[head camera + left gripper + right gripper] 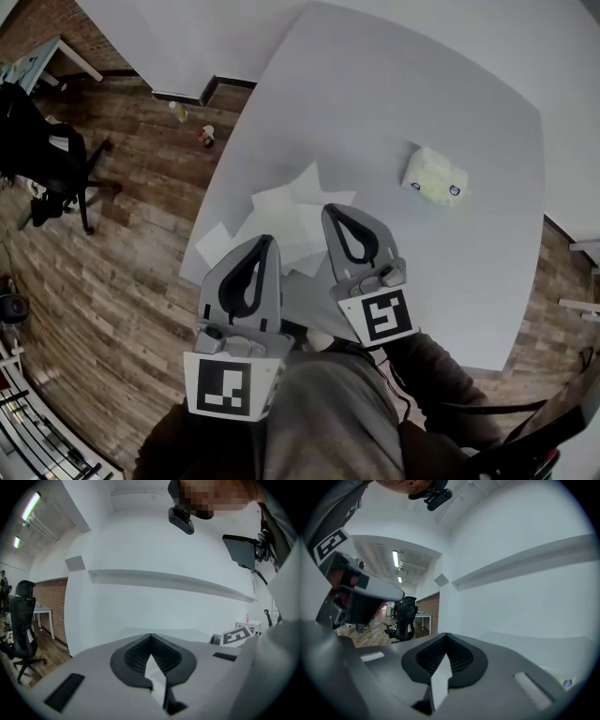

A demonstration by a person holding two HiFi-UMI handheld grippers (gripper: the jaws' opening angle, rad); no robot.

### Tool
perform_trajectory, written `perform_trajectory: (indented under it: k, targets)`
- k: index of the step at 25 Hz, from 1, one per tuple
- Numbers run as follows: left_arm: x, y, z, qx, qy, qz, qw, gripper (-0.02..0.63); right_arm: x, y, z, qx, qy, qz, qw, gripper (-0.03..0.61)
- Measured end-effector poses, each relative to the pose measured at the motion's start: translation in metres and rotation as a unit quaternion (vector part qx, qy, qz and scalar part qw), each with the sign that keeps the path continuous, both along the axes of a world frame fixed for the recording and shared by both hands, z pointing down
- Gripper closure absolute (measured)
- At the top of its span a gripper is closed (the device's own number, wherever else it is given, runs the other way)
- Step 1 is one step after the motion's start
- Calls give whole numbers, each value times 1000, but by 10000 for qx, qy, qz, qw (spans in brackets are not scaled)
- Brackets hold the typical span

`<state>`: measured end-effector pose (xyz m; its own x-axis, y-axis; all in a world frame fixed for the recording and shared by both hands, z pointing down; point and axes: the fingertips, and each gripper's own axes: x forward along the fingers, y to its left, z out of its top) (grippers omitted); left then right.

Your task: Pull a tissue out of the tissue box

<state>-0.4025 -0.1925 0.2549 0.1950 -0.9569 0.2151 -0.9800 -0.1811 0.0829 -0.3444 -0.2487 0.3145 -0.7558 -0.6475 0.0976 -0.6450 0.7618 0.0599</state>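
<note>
In the head view the tissue box (434,176) lay on the surface (469,281), ahead and to the right of both tools, its long side slanting down to the right. The right tool (331,212) was nearer. The left tool (268,240) hung beside it over loose tissues (286,211).

The left gripper view showed its tool closed and empty, aimed roughly level at a wall.

The right gripper view showed the same, closed on nothing.

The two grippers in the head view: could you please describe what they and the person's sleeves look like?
Both the left gripper and the right gripper have light grey, tapering bodies with black teardrop-shaped pads. Each carries a white cube printed with black square markers. The sleeve behind the right one is dark.
</note>
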Motion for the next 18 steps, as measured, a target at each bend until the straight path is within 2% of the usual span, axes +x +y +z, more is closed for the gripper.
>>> perform_trajectory:
  k: [4, 7, 13, 18]
  targets:
    - [-31, 3, 0, 116, -103, -245, 9996, 615, -34, 29, 57, -295, 337, -231, 9987, 575]
    - [-41, 6, 1, 126, -158, -245, 9995, 615, -50, 48, 92, -572, 521, -423, 9961, 560]
    - [-34, 11, 3, 107, -147, 22, 9998, 615, -61, 84, 106, -1376, 79, -747, 9876, 472]
    - [-3, 22, -1, 211, -88, 245, 9994, 615, -30, 104, 81, -1419, -385, -545, 9876, 460]
